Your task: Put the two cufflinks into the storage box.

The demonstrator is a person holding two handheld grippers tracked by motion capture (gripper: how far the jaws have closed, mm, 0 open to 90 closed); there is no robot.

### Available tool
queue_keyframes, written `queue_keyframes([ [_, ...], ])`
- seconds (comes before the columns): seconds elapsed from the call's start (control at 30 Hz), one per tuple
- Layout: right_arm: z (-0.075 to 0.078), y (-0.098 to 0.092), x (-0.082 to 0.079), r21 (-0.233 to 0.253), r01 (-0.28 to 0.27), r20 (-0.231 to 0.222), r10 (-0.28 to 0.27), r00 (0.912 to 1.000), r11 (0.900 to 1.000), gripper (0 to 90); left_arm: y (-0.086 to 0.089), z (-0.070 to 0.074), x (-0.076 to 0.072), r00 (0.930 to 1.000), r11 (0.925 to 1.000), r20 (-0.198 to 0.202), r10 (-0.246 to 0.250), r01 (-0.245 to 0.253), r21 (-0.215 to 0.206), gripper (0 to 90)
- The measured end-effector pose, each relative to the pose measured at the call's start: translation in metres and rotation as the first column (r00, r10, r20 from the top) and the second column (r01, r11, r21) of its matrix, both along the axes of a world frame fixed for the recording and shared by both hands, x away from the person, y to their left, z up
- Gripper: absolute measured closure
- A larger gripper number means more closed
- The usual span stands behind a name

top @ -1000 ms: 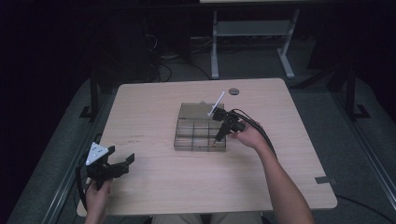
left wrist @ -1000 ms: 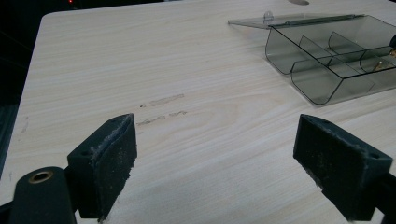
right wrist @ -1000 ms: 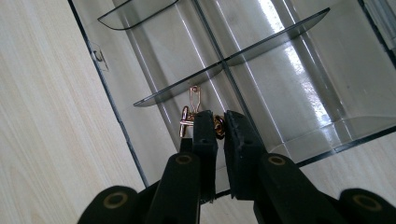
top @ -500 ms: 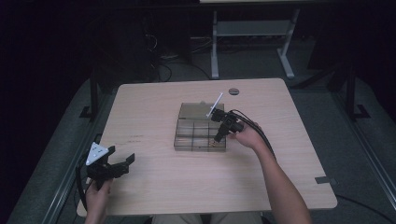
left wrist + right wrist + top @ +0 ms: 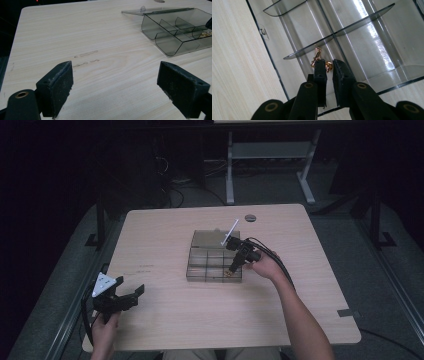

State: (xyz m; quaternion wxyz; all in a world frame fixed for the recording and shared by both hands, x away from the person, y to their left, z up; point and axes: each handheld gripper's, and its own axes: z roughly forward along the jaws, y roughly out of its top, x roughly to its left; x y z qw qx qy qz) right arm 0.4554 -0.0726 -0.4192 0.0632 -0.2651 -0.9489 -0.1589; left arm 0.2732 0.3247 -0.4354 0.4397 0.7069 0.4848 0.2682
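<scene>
Right tool (image 5: 328, 65) is down inside the clear compartment box (image 5: 202, 265), jaws nearly together and pinching a small gold piece (image 5: 320, 60), looks like an earring or charm. In the right tool view the gold piece sits between the jaw tips, part of it sticking out past them toward a divider; it's in a compartment next to the box's outer wall. Can't tell if the piece is off the box floor. In the high view the right tool (image 5: 235, 266) is at the near right corner of the box, with the person's right hand (image 5: 265, 266) just behind it. Box lid (image 5: 150, 11) is hinged open, lying back on the worktop (image 5: 200, 320).

Left tool (image 5: 131, 296) rests low at the near left of the worktop, jaws wide apart, nothing between them, well apart from the box.
</scene>
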Motion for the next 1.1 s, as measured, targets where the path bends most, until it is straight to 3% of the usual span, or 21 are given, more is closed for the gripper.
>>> queue_keyframes([
  [0.67, 0.020, -0.014, -0.007, 0.054, 0.018, 0.024, -0.019, 0.9995, 0.998, 76.7, 0.000, 0.000, 0.000, 1.0000, 1.0000, 0.001, -0.007, 0.007, 0.003, 13.2],
  [1.1, 0.032, -0.034, -0.013, 0.067, 0.047, 0.048, -0.050, 0.9976, 0.997, 72.9, -0.001, 0.000, 0.001, 1.0000, 1.0000, 0.003, -0.007, 0.007, 0.004, 13.2],
])
